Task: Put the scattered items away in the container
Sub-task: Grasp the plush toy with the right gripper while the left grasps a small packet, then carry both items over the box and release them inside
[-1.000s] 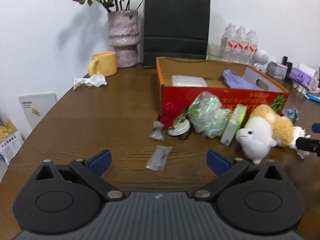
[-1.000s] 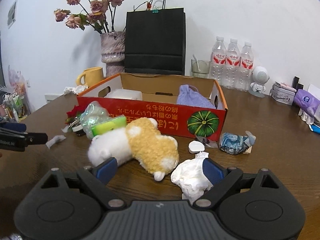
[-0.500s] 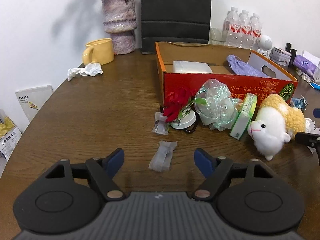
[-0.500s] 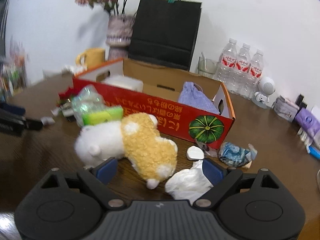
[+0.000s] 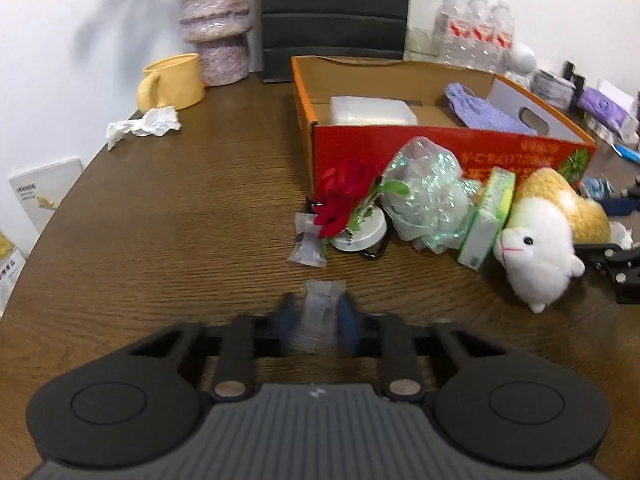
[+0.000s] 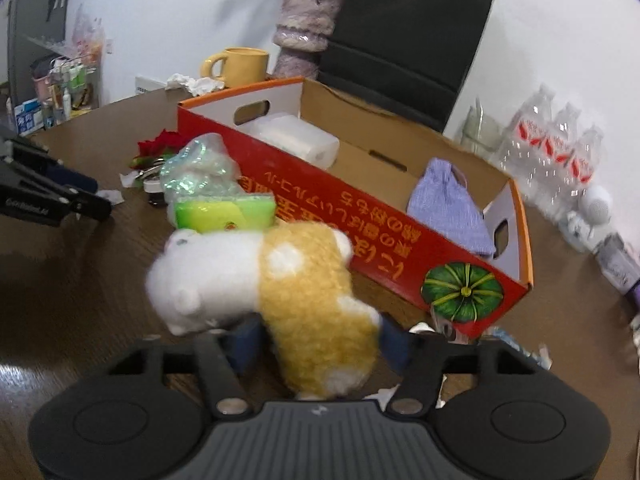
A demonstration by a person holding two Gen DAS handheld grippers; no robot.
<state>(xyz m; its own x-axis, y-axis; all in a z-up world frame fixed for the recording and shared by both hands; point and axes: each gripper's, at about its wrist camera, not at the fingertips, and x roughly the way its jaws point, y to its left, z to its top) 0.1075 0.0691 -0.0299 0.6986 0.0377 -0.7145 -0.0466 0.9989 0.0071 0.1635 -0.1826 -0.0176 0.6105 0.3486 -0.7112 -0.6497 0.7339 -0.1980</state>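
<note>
Left claw (image 5: 316, 322) clamped; right claw (image 6: 320, 338) closing.

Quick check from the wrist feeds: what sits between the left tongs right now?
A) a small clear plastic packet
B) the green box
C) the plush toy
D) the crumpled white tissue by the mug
A: in the left wrist view the left tongs have shut on the small clear packet; the plush toy sits between the closing right tongs.
</note>
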